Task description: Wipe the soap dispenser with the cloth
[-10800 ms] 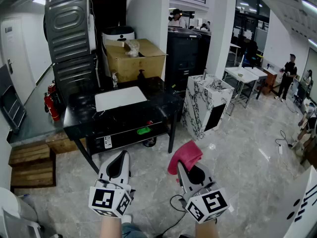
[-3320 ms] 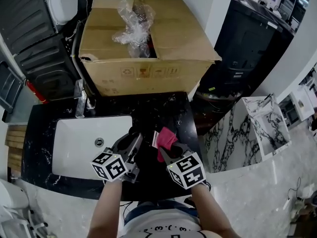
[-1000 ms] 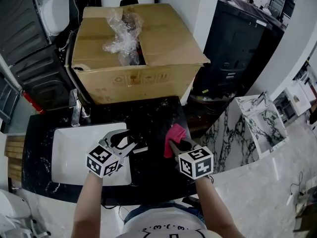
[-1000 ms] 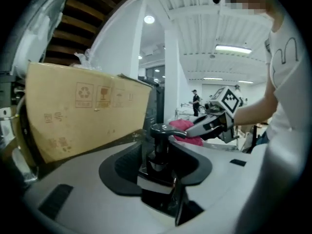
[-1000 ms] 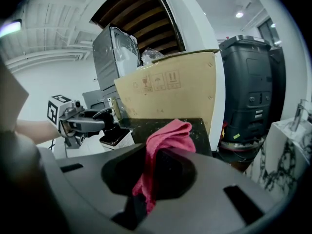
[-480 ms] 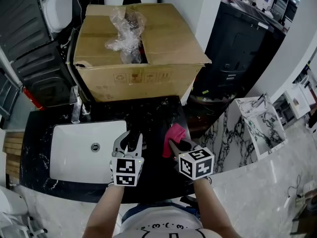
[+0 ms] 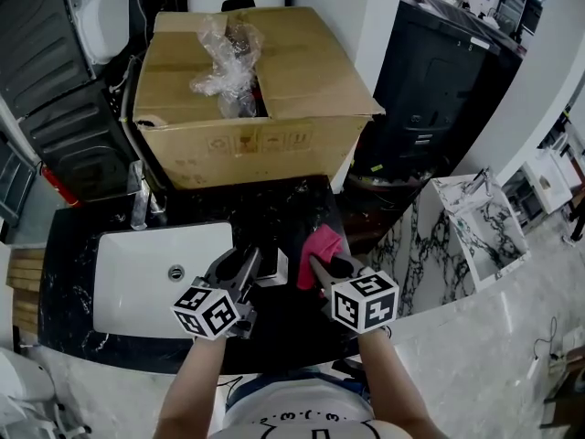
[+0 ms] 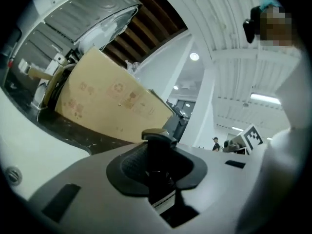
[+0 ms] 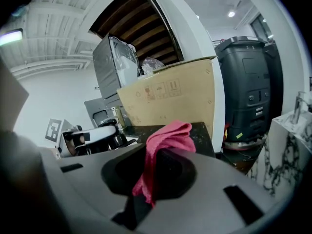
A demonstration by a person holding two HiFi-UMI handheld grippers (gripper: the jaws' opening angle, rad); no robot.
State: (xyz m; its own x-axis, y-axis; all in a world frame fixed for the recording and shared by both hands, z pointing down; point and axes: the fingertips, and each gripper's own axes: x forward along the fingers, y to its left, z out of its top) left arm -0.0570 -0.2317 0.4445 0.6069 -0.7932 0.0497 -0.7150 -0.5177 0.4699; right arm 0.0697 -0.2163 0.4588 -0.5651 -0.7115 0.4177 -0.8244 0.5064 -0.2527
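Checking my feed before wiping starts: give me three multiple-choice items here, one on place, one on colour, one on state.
1. From the left gripper, the sink lies: A) to its left B) to its right C) above it.
2. The cloth is: A) blue B) pink-red C) white.
3. Between the left gripper's jaws: A) nothing B) the cloth C) the soap dispenser.
Key: 1 A, the white basin sits at the head view's left. 2 B, it hangs from the right gripper. 3 C, the jaws have just been closing onto its dark body.
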